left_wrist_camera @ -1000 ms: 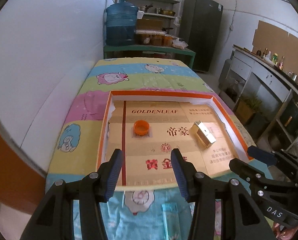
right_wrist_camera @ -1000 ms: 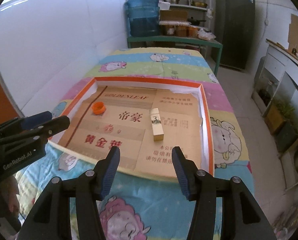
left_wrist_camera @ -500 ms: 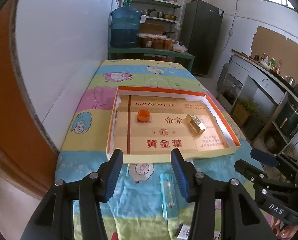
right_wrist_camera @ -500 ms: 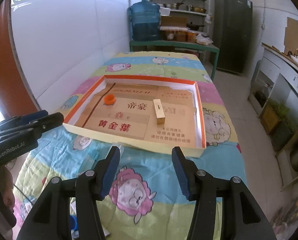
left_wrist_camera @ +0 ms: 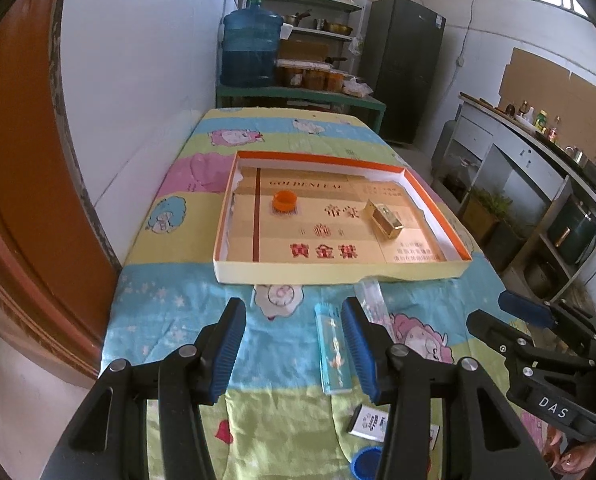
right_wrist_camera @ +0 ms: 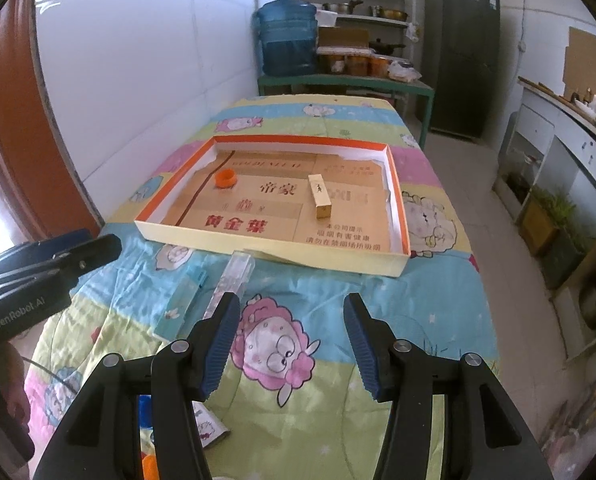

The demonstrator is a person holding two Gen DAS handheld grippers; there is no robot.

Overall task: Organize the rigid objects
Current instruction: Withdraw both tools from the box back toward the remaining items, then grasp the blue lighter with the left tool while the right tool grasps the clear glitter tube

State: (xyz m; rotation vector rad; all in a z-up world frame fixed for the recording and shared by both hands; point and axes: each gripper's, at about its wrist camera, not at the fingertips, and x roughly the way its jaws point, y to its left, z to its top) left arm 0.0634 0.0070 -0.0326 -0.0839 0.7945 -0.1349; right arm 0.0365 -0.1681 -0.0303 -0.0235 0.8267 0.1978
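A shallow orange-rimmed tray (left_wrist_camera: 338, 271) lies on the cartoon-print cloth. It holds an orange cap (left_wrist_camera: 285, 201) and a gold box (left_wrist_camera: 383, 219). In front of it lie a pale blue case (left_wrist_camera: 332, 350) and a clear long box (left_wrist_camera: 372, 298). My left gripper (left_wrist_camera: 294, 320) hangs open over the cloth just left of the blue case, empty. My right gripper (right_wrist_camera: 292, 312) is open over a pink sheep print, with the clear long box (right_wrist_camera: 232, 280) by its left finger. The tray (right_wrist_camera: 274, 251), cap (right_wrist_camera: 225, 178) and gold box (right_wrist_camera: 319, 196) lie beyond it.
A small printed card (left_wrist_camera: 368, 422) and a blue cap (left_wrist_camera: 366, 462) lie near the table's front edge. The white wall runs along the left. A water jug (left_wrist_camera: 252, 50) and shelves stand behind the table, with counters to the right.
Both grippers have drawn back from the tray toward the near end of the table. The blue case, clear box, card and blue cap have come into view. Jaw widths are unchanged.
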